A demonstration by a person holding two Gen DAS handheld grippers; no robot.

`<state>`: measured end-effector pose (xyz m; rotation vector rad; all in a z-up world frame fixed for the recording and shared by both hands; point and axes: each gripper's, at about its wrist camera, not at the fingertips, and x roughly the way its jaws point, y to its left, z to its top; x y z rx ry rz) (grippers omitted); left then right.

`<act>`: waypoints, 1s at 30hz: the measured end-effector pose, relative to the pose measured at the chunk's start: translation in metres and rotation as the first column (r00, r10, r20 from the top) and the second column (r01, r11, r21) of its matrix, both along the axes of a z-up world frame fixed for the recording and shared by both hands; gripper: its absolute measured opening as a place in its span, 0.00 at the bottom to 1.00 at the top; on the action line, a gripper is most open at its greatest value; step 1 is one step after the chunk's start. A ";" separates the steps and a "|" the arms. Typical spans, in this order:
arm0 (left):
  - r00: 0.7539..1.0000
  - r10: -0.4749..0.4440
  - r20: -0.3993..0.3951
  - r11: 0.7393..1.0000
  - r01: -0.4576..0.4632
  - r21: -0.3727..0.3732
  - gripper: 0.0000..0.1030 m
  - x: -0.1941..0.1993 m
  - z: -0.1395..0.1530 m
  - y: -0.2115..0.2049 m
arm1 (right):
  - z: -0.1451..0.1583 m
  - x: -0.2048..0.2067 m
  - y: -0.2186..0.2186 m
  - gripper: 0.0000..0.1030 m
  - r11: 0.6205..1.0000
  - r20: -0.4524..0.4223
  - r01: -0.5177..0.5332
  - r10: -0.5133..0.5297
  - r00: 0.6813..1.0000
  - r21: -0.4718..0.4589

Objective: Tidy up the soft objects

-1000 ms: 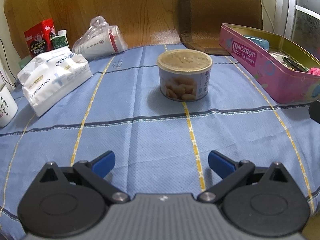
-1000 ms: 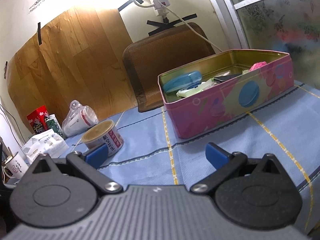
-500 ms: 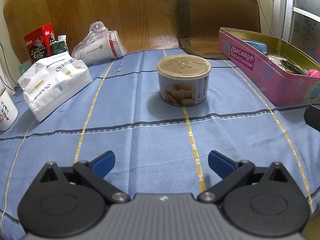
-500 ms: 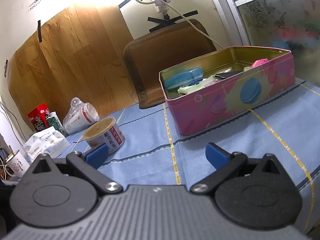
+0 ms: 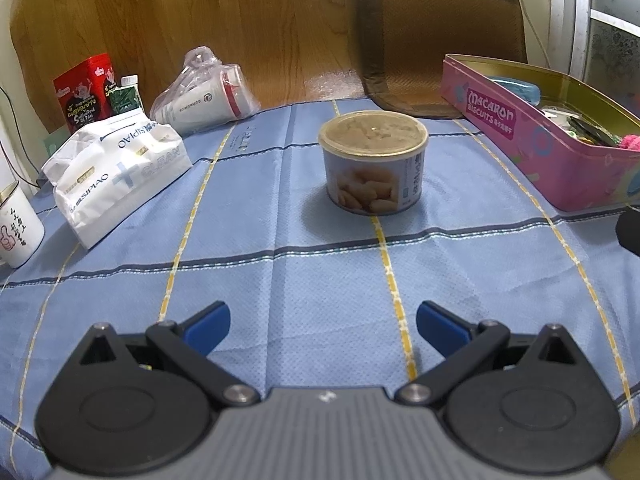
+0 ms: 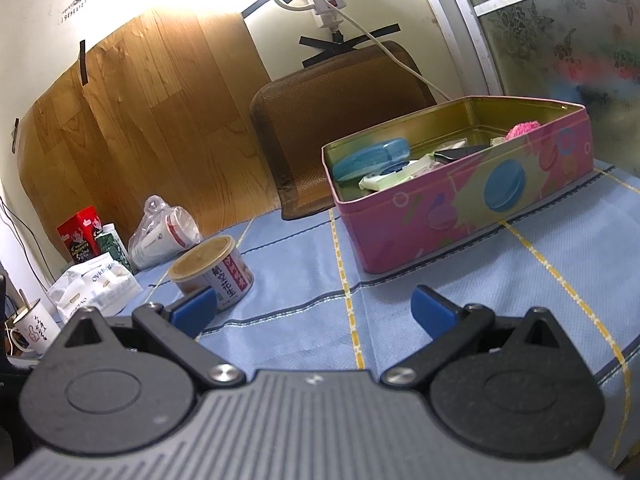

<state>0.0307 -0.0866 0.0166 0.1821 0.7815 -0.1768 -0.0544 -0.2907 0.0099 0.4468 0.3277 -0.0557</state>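
Left gripper: jaws wide apart, nothing between the blue pads, no contact w/ any item; it sits over the near edge of the blue checked tablecloth. Right gripper: also spread wide, empty, touching nothing, over the cloth's near right part.

Soft items: white tissue pack lies flat by the cloth's left edge, just beside a white mug at the near left. A pink fluffy piece is inside the pink biscuit tin, at its far right end, partly hidden by the tin wall.

Tin stands open along the cloth's right side; contents incl. a blue case and flat packets, too cluttered to tell apart. Round can w/ tan lid upright at centre of cloth, directly ahead of the left gripper, well apart from it. Bagged paper cups lie on their side at the far left corner, next to a red box and a green carton.
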 end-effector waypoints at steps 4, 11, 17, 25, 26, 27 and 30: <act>1.000 0.002 -0.015 1.000 -0.002 0.001 1.00 0.001 -0.001 0.000 | 0.000 0.000 0.000 1.00 1.000 0.001 0.000 0.000 1.000 0.001; 1.000 0.004 -0.030 1.000 -0.004 0.001 1.00 0.001 -0.002 0.000 | 0.000 0.000 0.001 1.00 1.000 0.002 -0.001 0.001 1.000 0.000; 0.999 0.002 -0.044 1.000 -0.002 -0.005 1.00 0.002 -0.003 0.001 | 0.002 -0.002 0.001 1.00 1.000 0.010 0.000 0.000 1.000 -0.003; 0.999 -0.003 -0.052 1.000 0.003 -0.004 1.00 0.001 -0.005 0.000 | 0.001 -0.002 0.002 1.00 1.000 0.011 -0.002 0.002 1.000 -0.003; 0.999 -0.003 -0.054 1.000 0.003 -0.004 1.00 0.001 -0.005 -0.001 | 0.001 -0.002 0.002 1.00 1.000 0.012 -0.003 0.003 1.000 -0.004; 0.999 -0.004 -0.054 1.000 0.004 -0.004 1.00 0.001 -0.005 -0.001 | 0.001 -0.002 0.002 1.00 1.000 0.012 -0.003 0.003 1.000 -0.004; 0.998 -0.007 -0.056 1.000 0.007 -0.004 1.00 0.001 -0.005 0.000 | 0.001 -0.002 0.002 1.00 1.000 0.011 -0.003 0.003 1.000 -0.004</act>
